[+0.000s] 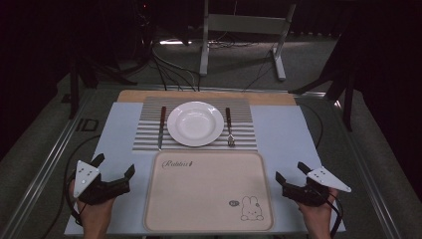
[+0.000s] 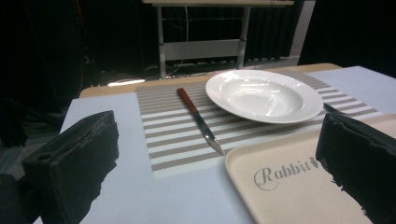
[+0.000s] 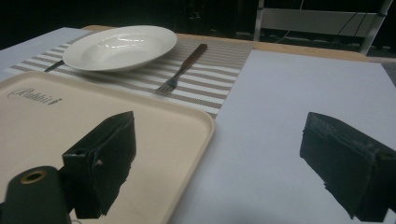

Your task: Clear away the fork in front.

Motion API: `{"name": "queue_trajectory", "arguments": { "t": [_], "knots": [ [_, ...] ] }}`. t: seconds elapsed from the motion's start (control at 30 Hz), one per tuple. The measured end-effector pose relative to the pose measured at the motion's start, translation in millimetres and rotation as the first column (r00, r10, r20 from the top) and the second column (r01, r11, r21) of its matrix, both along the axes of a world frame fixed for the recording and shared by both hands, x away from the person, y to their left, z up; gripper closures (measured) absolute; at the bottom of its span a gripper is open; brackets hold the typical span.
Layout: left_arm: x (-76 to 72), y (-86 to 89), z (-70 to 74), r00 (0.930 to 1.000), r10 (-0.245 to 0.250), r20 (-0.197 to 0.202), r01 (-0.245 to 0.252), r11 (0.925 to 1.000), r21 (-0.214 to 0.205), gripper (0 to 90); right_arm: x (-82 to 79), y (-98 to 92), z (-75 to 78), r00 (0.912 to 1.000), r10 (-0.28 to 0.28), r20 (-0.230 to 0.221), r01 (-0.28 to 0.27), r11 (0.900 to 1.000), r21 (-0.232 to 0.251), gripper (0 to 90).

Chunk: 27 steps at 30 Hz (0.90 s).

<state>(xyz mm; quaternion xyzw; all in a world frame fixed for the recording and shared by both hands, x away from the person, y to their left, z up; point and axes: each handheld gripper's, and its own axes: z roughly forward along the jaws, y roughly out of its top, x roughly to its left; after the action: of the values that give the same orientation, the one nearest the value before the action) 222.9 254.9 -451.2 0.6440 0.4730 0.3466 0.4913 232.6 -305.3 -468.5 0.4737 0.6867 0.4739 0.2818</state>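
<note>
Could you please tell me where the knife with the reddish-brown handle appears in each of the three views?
High view: the knife lies on the striped placemat, left of the white plate.
Left gripper view: it lies at centre, left of the plate.
Right gripper view: its tip peeks out left of the plate.
Shared landmark: the plate.

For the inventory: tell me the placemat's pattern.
The placemat has grey-brown and white stripes, clearest in the left gripper view.

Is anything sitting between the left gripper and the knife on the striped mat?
Nothing visible. The left gripper, jaws open, faces the knife across bare table surface; the tray lies off to one side.
</note>
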Motion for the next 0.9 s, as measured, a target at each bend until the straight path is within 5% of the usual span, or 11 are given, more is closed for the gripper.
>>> {"name": "queue_trajectory", "arguments": {
  "t": [0.3,0.67,0.9],
  "knots": [
    [2.5,-1.7,-2.6,0.9999,0.013,-0.007,-0.013,0.9999,0.007,0.0,8.0,5.4,16.9,0.9998,-0.001,0.02,0.0,0.9995,0.031,10.7],
    [5.4,-8.1,-5.1,1.0,0.007,-0.007,-0.007,0.9988,0.048,0.0,24.8,16.1,33.8,0.9997,0.0,0.023,0.0,1.0,-0.005,10.7],
    [5.9,-6.3,-6.1,0.9996,0.026,-0.007,-0.026,0.999,0.037,0.0,37.0,25.1,44.7,0.9996,0.007,0.029,-0.007,0.9999,-0.009,10.5]
  ]
}}
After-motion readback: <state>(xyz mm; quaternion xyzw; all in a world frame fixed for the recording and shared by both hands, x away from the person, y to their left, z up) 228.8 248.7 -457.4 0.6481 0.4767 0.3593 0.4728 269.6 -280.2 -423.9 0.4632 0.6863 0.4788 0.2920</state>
